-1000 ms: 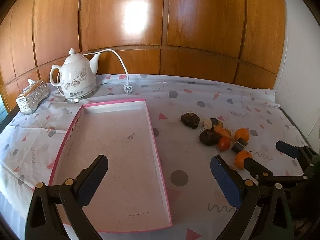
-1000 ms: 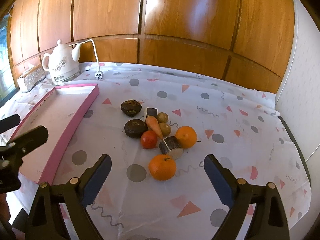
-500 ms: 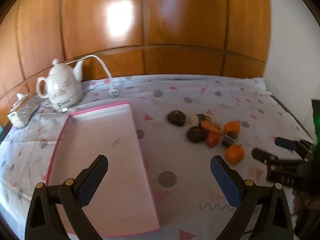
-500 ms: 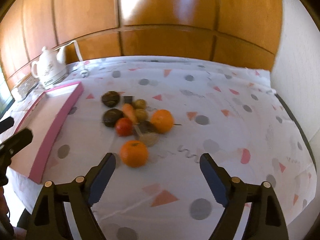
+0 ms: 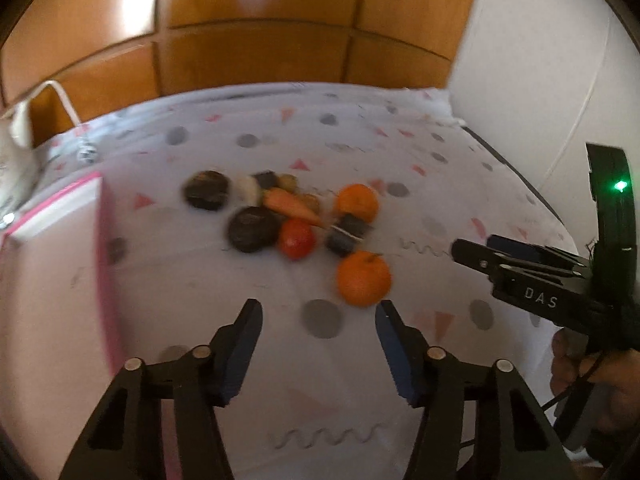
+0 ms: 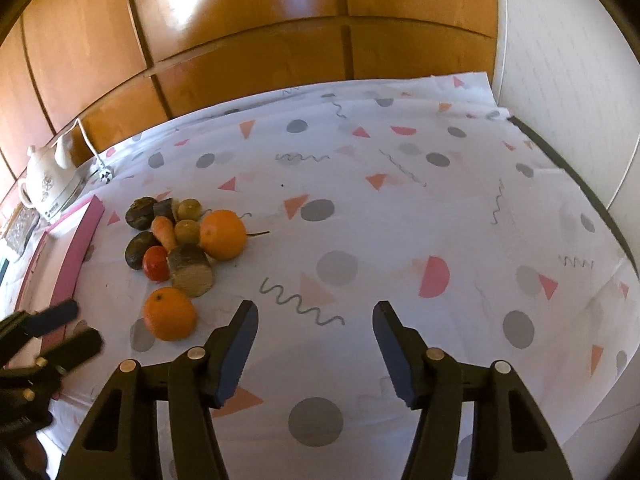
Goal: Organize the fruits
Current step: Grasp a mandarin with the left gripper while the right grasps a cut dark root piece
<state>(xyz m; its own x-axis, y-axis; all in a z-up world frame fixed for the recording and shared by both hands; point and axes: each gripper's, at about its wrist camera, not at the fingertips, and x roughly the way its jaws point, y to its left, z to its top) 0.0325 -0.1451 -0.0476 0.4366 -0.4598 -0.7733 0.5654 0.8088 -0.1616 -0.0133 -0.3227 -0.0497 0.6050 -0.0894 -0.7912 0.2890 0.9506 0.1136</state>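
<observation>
A pile of produce lies on the patterned tablecloth: two oranges, the near one (image 5: 363,278) (image 6: 170,313) and the far one (image 5: 356,202) (image 6: 223,234), a tomato (image 5: 296,239) (image 6: 155,263), a carrot (image 5: 290,204) (image 6: 164,232), and several dark round pieces. A pink tray (image 5: 52,280) (image 6: 74,256) lies left of the pile. My left gripper (image 5: 318,320) is open and empty, just short of the near orange. My right gripper (image 6: 312,320) is open and empty, to the right of the pile; it also shows in the left wrist view (image 5: 476,250).
A white kettle (image 6: 46,182) with its cord stands at the back left by the wood-panelled wall. A white wall (image 5: 540,60) bounds the table on the right. The table's right edge (image 6: 580,184) is near.
My left gripper has swung right, from over the pink tray toward the fruit pile, and its jaws have narrowed. My right gripper has shifted right, away from the pile.
</observation>
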